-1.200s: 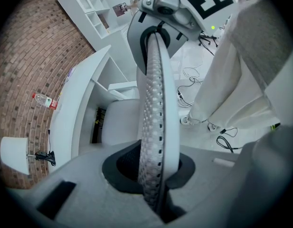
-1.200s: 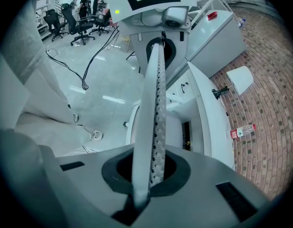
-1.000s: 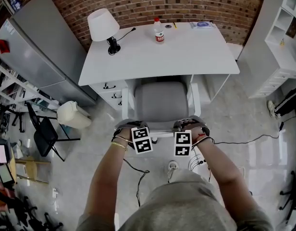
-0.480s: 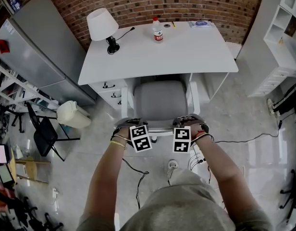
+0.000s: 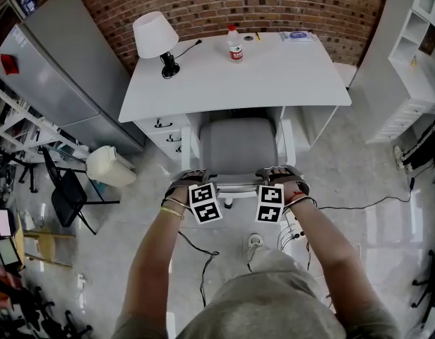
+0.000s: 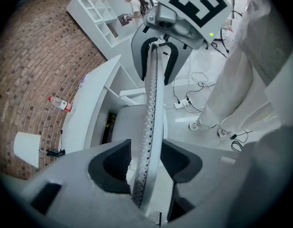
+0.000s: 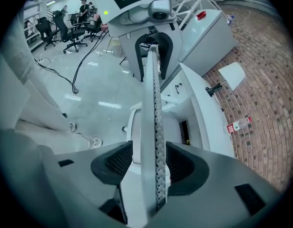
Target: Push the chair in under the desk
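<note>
Under the white desk (image 5: 274, 76) the grey chair (image 5: 237, 145) sits tucked in, seemingly done, its backrest rim (image 5: 235, 187) between the just-opened, parted jaws of the left gripper (image 6: 147, 158) and right gripper (image 7: 151, 161), leaving only withdrawal.

Nothing legible tbh. Bottle (image 5: 235, 46) on the surface (image 5: 274, 76) has a red label, print way too small to read. Two marker cubes (image 5: 205, 203) (image 5: 270, 203): b/w square patterns only, no letters.
</note>
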Action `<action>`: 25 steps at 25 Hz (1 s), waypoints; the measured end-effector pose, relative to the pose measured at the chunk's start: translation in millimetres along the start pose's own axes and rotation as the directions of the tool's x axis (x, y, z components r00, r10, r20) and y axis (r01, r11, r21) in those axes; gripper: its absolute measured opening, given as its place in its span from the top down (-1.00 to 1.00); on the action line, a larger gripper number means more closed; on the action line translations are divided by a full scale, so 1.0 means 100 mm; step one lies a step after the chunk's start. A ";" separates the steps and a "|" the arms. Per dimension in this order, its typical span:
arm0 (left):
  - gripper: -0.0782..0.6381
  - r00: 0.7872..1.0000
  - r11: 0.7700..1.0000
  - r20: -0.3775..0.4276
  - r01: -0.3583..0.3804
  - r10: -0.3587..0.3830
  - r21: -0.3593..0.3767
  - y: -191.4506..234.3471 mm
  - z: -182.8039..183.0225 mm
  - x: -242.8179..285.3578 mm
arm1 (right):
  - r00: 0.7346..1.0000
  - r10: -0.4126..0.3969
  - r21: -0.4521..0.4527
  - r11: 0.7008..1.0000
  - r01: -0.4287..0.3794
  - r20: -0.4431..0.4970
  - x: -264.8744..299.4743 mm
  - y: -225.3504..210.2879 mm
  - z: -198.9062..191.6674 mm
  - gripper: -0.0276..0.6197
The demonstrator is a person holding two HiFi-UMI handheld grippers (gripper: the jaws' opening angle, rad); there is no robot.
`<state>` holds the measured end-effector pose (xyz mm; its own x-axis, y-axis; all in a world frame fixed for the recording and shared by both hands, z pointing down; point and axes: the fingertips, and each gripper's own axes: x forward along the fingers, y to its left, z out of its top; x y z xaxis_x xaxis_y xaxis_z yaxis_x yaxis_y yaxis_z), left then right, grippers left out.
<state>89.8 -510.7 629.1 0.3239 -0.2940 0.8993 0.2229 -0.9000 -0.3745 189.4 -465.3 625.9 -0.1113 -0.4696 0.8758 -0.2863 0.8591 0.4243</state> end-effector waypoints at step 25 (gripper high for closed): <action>0.28 0.984 0.990 0.113 -0.131 0.136 -0.044 -0.14 0.12 -0.68 | 0.983 -0.172 0.052 0.984 0.169 0.061 -0.53 -0.04 0.39 0.35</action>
<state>75.8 -474.3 570.2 0.4533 -0.3750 0.8086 0.1376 -0.8669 -0.4791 158.9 -451.7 568.4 -0.1185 -0.6218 0.7741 -0.3501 0.7557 0.5534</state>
